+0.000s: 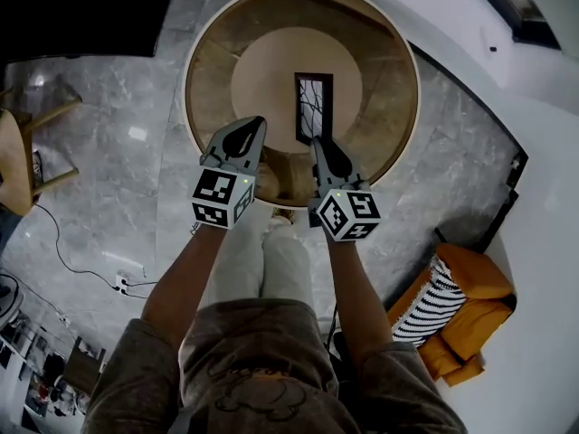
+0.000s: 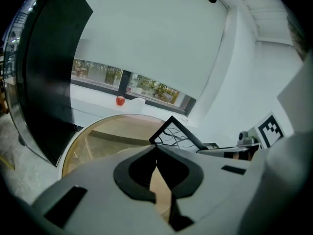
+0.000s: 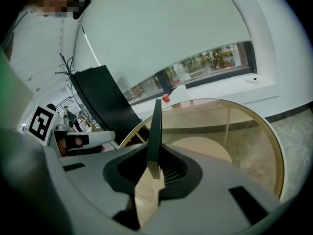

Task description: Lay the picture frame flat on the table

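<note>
The black picture frame (image 1: 314, 107), with a branch drawing in it, stands up over the middle of the round glass table (image 1: 210, 70). My right gripper (image 1: 319, 145) is shut on the frame's near edge. In the right gripper view the frame (image 3: 155, 124) shows edge-on, rising from between the jaws of the right gripper (image 3: 154, 153). My left gripper (image 1: 257, 127) hovers to the frame's left, apart from it, shut with nothing in it. In the left gripper view the frame (image 2: 174, 131) appears just beyond the left gripper (image 2: 156, 152), tilted like a diamond.
The table has a wooden rim (image 3: 274, 131) and a round base under the glass. A small red object (image 2: 120, 100) sits on the far window ledge. An orange seat with a striped cushion (image 1: 457, 310) stands on the floor at right, and a wooden chair (image 1: 23, 156) at left.
</note>
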A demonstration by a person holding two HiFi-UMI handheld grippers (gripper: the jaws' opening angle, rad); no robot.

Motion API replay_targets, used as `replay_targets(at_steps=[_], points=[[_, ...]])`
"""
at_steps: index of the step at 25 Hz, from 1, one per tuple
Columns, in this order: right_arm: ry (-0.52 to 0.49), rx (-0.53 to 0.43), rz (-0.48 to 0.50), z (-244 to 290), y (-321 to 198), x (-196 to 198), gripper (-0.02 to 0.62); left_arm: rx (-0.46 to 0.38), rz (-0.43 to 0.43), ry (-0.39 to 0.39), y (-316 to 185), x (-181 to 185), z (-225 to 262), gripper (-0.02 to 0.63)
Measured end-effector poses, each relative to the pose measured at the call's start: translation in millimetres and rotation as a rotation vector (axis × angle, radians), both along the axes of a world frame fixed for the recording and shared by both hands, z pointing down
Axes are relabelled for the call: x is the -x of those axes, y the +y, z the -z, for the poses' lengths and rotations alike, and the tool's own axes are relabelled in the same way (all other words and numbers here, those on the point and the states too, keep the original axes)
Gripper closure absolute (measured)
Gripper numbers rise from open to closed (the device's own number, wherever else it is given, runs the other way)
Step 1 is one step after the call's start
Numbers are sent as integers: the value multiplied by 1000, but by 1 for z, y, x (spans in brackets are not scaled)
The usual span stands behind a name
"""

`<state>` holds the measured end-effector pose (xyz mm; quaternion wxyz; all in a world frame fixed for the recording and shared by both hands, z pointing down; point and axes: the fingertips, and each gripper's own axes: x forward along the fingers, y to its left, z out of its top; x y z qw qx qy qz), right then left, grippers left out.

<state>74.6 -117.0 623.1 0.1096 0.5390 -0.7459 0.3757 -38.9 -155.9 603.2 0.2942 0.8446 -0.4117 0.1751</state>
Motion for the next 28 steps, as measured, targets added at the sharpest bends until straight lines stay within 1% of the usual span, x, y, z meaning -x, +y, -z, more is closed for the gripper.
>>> replay_targets(at_steps=[4, 9, 17, 25, 28], points=[[-13, 27, -9, -11, 1, -2, 512, 13, 6, 2, 2, -2, -5, 589], [-14, 47, 9, -23, -1, 0, 512, 37, 8, 0, 4, -3, -17, 589], [-18, 71, 11, -37, 0, 0, 512, 62, 2, 7, 9, -7, -27, 589], [-27, 65, 13, -41, 3, -1, 512, 80, -7, 1, 16, -6, -31, 589], [-11, 57, 10, -44, -1, -4, 509, 85, -16, 0, 16, -8, -34, 589]])
